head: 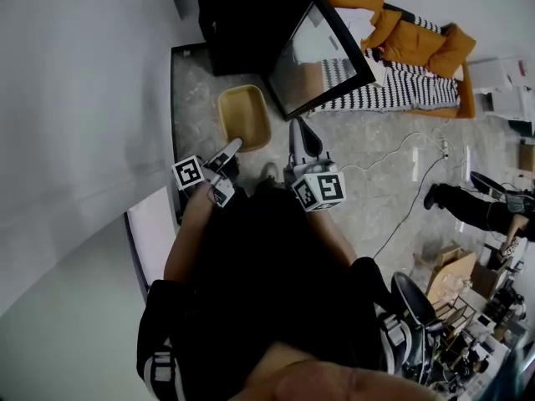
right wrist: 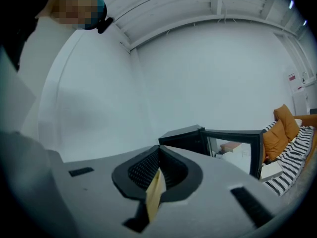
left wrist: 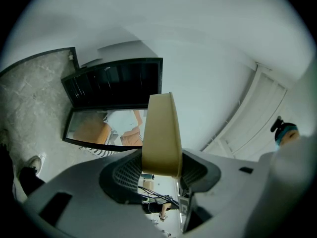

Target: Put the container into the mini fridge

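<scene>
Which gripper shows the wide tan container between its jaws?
The left gripper: the container fills its jaws. The right gripper pinches only a thin tan edge.

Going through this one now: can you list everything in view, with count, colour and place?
container: one, tan, held above the floor in front of the fridge
mini fridge: one, black, against the wall, door swung open
thin piece: one, tan, edge-on in the right tool; what it is, I cannot tell
sofa: one, orange cushions on a black-and-white striped cover, beyond the fridge door
cable: one, white, across the floor at right
second person: one, dark clothes, far right
left tool: one, grey, shut on the container's wall
right tool: one, grey, shut on the thin piece
</scene>
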Tool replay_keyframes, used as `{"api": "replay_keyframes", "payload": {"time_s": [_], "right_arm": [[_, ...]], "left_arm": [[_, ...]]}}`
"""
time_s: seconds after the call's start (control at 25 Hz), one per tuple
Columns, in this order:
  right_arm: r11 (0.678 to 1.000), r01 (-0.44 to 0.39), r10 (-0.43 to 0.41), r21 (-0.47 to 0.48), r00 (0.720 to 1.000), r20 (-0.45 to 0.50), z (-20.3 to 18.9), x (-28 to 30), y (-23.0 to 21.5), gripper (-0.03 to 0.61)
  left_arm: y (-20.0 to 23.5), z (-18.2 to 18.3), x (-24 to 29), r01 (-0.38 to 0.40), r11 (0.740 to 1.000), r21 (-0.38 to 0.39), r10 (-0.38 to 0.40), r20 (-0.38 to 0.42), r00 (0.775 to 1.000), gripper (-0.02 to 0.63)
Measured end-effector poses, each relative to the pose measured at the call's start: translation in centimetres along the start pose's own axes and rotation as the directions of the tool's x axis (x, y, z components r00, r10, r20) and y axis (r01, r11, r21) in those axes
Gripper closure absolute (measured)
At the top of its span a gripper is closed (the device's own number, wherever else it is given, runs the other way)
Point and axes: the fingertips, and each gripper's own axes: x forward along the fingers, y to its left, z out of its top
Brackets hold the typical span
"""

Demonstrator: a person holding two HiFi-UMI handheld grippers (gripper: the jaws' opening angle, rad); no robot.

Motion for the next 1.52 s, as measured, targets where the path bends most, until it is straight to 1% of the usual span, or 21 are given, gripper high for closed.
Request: {"api": "replay_keyframes", "payload": {"time_s": [0.2, 0.32, 0.44, 0.64, 0.76, 0.88, 1.0, 1.08, 1.24, 1.4, 1.52], "right_arm": [[1.0, 0.021, -0.021, -0.003, 1.0, 0.013, -0.4, 0.4, 1.4, 0.577], [1.0, 0.026, -0.026, -0.005, 1.0, 0.013, -0.6, 0.7, 1.8, 0.577], [1.0, 0.02, -0.02, -0.011, 1.0, 0.005, -0.6, 1.6, 1.5, 0.578], [1.0, -0.005, 0.005, -0.031, 1.0, 0.019, -1.5, 6.4, -2.3, 0.578], [0.998, -0.037, 0.038, -0.059, 0.999, 0.017, -0.3, 7.2, -2.5, 0.578], [0.996, -0.064, 0.066, -0.061, 0.998, 0.018, 1.3, 7.9, -2.8, 0.578], [0.994, -0.084, 0.087, -0.067, 0.995, 0.047, 2.3, 8.9, -3.7, 0.577], [0.993, -0.097, 0.1, -0.071, 0.994, 0.052, 1.8, 10.5, -5.3, 0.577], [0.992, -0.101, 0.103, -0.07, 0.994, 0.032, -0.4, 14.1, -9.2, 0.578], [0.993, -0.097, 0.1, -0.07, 0.995, 0.028, -0.9, 15.5, -10.6, 0.578], [0.993, -0.09, 0.092, -0.072, 0.995, 0.03, -1.6, 16.8, -11.5, 0.578]], "left_arm": [[0.5, 0.9, -0.5, 0.001, 1.0, -0.006, -0.002, -0.031, 1.0, 0.399], [1.2, 1.5, -0.6, -0.016, 1.0, -0.001, 0.016, -0.052, 0.999, 0.399], [1.3, 2.3, 0.5, -0.009, 1.0, -0.012, 0.008, -0.048, 0.999, 0.399], [4.9, 5.8, 5.0, -0.051, 0.999, 0.0, 0.051, -0.052, 0.997, 0.399], [4.0, 6.2, 6.1, -0.055, 0.998, -0.003, 0.055, -0.044, 0.998, 0.399], [2.9, 6.5, 6.9, -0.089, 0.996, 0.002, 0.089, -0.039, 0.995, 0.399], [2.5, 7.2, 8.3, -0.101, 0.995, 0.012, 0.101, -0.032, 0.994, 0.399], [3.2, 8.2, 10.1, -0.105, 0.994, 0.01, 0.105, -0.027, 0.994, 0.399], [5.9, 10.3, 14.3, -0.116, 0.993, 0.009, 0.117, -0.04, 0.992, 0.399], [7.3, 11.8, 16.1, -0.131, 0.991, -0.008, 0.131, -0.04, 0.991, 0.399], [8.9, 13.4, 17.3, -0.148, 0.989, -0.003, 0.147, -0.043, 0.988, 0.399]]}}
